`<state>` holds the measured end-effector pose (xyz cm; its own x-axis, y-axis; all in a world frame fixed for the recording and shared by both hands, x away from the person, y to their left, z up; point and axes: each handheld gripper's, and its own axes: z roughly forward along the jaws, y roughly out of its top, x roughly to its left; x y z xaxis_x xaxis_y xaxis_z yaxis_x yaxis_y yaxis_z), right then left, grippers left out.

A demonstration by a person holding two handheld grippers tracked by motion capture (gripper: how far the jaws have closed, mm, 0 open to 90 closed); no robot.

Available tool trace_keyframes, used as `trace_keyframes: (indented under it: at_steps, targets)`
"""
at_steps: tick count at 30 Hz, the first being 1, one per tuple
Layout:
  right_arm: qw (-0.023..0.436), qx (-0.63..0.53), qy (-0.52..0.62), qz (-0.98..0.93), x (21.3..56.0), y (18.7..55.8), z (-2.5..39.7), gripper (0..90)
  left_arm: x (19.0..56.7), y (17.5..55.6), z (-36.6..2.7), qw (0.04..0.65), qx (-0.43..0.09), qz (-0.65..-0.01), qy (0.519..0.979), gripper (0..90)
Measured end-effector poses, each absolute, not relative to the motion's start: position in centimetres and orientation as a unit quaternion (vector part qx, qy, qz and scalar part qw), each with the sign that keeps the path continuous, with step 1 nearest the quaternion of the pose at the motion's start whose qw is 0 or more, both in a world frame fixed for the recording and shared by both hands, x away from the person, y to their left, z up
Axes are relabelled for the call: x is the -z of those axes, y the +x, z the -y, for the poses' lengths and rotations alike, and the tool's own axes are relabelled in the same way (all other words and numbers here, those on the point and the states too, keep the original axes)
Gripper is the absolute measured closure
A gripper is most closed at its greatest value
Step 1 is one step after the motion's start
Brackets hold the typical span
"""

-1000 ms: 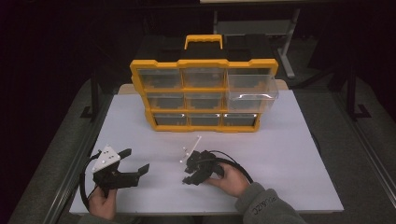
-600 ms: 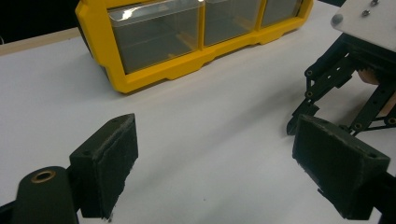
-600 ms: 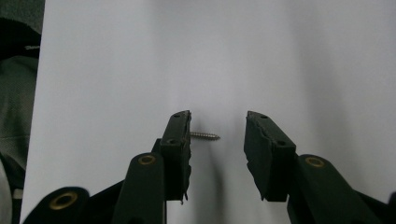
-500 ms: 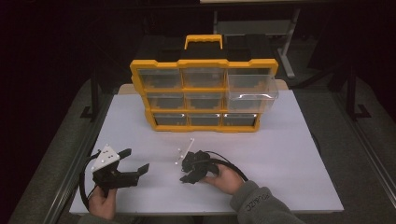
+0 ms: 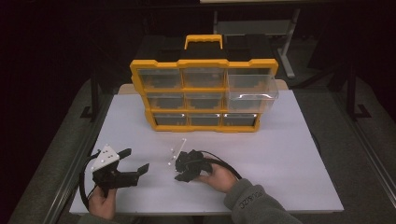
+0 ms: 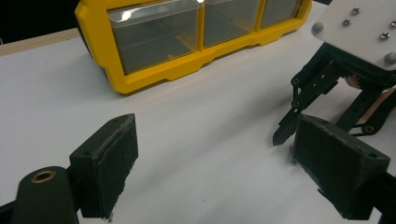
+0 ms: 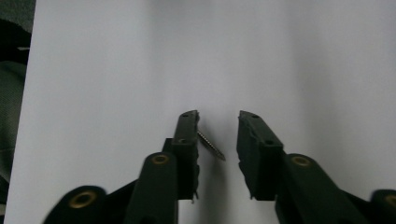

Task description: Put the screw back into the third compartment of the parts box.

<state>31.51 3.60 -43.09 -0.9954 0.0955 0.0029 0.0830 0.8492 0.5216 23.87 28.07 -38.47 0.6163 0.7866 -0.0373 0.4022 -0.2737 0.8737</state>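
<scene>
Your right tongs (image 7: 217, 135) are down over a small screw (image 7: 210, 145) lying flat on the white counter (image 5: 280, 154), jaws apart with the screw sitting between them, right up against the left-hand jaw in the right gripper view. Nothing is clamped yet.

Here's where I'd be careful: the screw lies slanted across the gap, not square to the pads. If you close from here, I reckon one jaw shoves it first and it rolls or spins out instead of getting pinched. It's also thin and flat on the surface, so the pads could close above it and grab nothing, or scrape the counter if you press too low.

Left tongs (image 5: 130, 164) are wide apart too, holding nothing, parked at the near left of the counter with the right set just across from them in the left gripper view. They're close enough to bump if you swing either hand inward.

Farther back stands the yellow drawer organizer (image 5: 204, 93), with its top right clear drawer (image 5: 251, 88) pulled out. Open counter lies between it and the screw, nothing blocking.
</scene>
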Motion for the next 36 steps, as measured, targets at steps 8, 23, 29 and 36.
trace_keyframes:
  at_steps: [8,23,29,36]
  targets:
    - [-0.005,-0.274,0.058,-0.96,43.2,32.2,-3.9,86.4,38.4,23.8,-28.1,0.466,-0.208,-0.386,0.768,14.0]
    - [-0.038,-0.3,0.084,-0.95,42.4,33.3,-2.0,87.2,38.5,23.9,-28.1,0.463,-0.207,-0.384,0.772,14.0]
    - [-0.04,-0.309,0.096,-0.945,41.3,32.8,-0.6,87.1,38.5,23.9,-28.0,0.465,-0.207,-0.384,0.77,14.0]
    - [-0.044,-0.325,0.104,-0.939,39.5,32.3,1.4,87.1,38.5,23.9,-28.0,0.463,-0.206,-0.383,0.772,14.0]
